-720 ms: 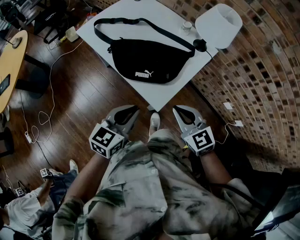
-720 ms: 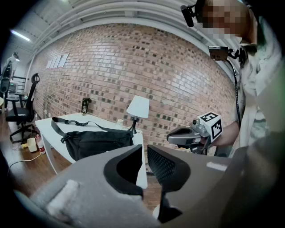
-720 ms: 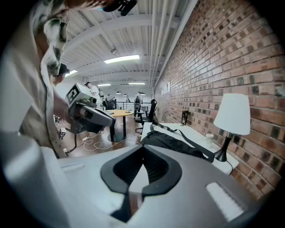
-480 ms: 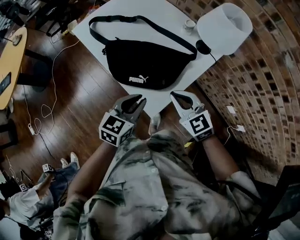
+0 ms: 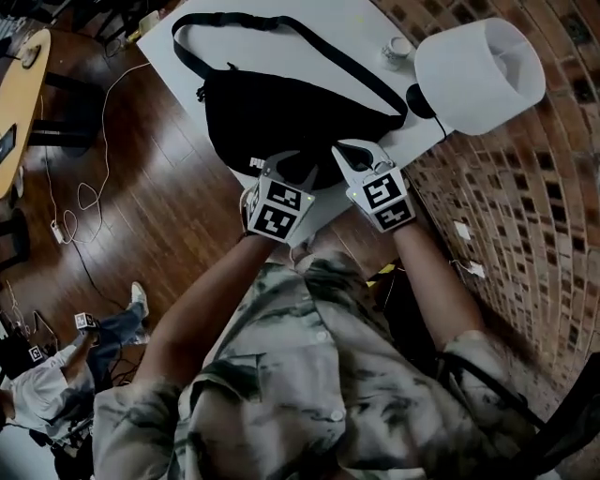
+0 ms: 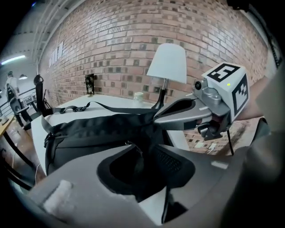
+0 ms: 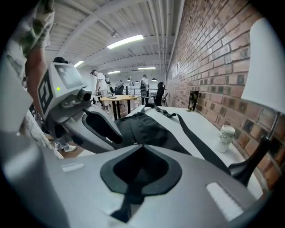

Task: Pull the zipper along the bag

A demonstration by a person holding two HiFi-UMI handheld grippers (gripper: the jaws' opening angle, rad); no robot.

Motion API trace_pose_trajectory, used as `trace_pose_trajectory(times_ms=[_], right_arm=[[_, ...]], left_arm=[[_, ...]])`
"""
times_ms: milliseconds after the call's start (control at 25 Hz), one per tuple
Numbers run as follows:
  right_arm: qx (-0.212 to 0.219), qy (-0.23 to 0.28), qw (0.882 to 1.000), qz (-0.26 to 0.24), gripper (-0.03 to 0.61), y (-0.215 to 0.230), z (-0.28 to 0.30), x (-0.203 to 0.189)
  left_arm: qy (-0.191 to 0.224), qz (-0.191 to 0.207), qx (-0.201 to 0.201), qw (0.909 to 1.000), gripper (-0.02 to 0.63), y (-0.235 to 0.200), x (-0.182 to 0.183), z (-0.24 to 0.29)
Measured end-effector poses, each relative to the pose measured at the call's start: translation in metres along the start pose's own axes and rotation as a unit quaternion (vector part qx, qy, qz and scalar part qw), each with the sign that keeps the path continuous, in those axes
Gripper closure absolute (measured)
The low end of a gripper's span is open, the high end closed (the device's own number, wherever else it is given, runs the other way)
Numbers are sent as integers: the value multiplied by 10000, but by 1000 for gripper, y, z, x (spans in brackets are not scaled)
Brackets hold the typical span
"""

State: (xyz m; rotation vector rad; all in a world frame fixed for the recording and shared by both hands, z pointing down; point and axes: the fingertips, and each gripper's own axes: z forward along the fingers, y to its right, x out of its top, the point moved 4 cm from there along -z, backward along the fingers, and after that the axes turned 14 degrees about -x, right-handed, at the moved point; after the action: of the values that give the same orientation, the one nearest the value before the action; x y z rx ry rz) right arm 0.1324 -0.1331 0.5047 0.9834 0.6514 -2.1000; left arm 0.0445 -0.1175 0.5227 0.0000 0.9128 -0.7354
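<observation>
We're barely started; left gripper [image 5: 298, 172] hangs open right at the bag [image 5: 281, 103]; right gripper [image 5: 343, 150] is closed on nothing; zipper [image 6: 135, 150] isn't grabbed, whole pull left.

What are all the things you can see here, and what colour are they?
bag: one, black, lying on the table
strap: one, black, looped across the table
table: one, white, by the brick wall
lamp: one, white shade, table corner by the wall
cup: one, pale, on the table beside the lamp
cable: one, white, on the dark wooden floor
second table: one, tan, left edge
another person: one, bottom left corner
left gripper: one, grey, over the bag's near edge
right gripper: one, grey, just right of it
shirt: one, pale patterned, on the person, bottom of the head view
</observation>
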Motion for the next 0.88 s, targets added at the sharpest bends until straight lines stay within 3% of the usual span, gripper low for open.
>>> trace_pose_trajectory(times_ms=[160, 320, 440, 520, 880], right_arm=[[68, -259, 9996, 127, 571, 3, 26, -8], [15, -347, 9992, 184, 571, 6, 43, -13], [-12, -598, 9979, 238, 571, 5, 50, -23], [-18, -796, 9965, 256, 571, 5, 53, -32], [-132, -1104, 9936, 184, 572, 2, 61, -43]], left_arm=[[-382, -11, 319, 9988, 468, -14, -5, 26], [-744, 284, 649, 9947, 469, -18, -11, 44], [-755, 422, 747, 9935, 487, -18, -15, 44], [-730, 390, 680, 9942, 586, -20, -18, 41], [-786, 108, 10, 9968, 591, -29, -25, 24]])
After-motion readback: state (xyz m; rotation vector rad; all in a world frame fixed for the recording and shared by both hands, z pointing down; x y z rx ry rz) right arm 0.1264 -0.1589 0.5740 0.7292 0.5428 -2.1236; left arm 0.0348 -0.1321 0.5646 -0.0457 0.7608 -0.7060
